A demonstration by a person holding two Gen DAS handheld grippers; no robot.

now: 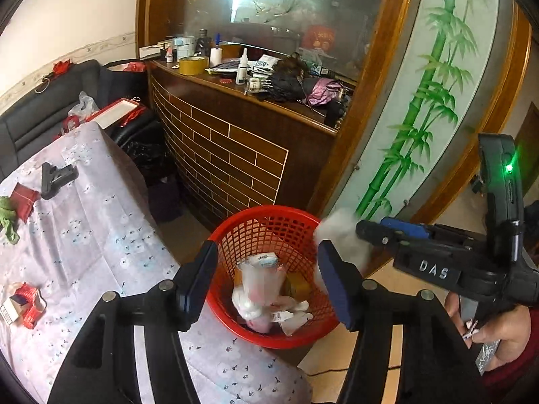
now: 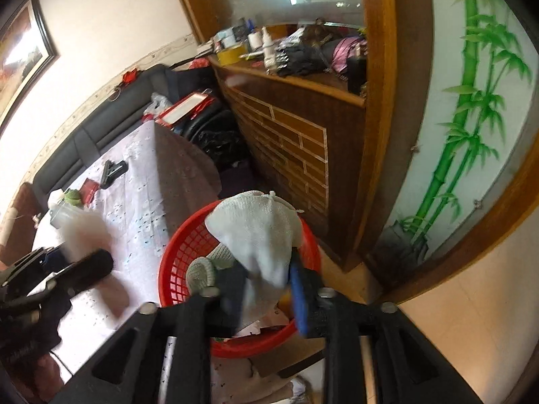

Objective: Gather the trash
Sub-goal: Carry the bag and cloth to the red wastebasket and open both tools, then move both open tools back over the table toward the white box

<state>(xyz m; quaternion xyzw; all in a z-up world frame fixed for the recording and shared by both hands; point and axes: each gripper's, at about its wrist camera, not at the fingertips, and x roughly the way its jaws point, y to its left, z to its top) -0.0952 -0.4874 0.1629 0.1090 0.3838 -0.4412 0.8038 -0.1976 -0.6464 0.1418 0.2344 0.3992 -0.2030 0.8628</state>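
A red mesh basket [image 1: 232, 232] stands on the floor by the table corner, holding white wrappers and plastic trash [image 1: 266, 289]. It also shows in the right wrist view [image 2: 182, 252]. My left gripper [image 1: 269, 279] is open and empty above the basket. My right gripper [image 2: 266, 286] is shut on a whitish knitted glove [image 2: 256, 232] held over the basket; the glove and gripper also show in the left wrist view [image 1: 340, 232]. On the table lie red wrappers [image 1: 25, 198], a crushed red packet [image 1: 27, 303] and a green rag [image 1: 6, 215].
The table [image 1: 101, 235] wears a pale flowered cloth; a black gun-shaped object [image 1: 55, 178] lies on it. A dark sofa [image 1: 30, 114] stands behind. A wooden cabinet [image 1: 235, 155] with a cluttered shelf and a bamboo-painted panel [image 1: 421, 107] stand behind the basket.
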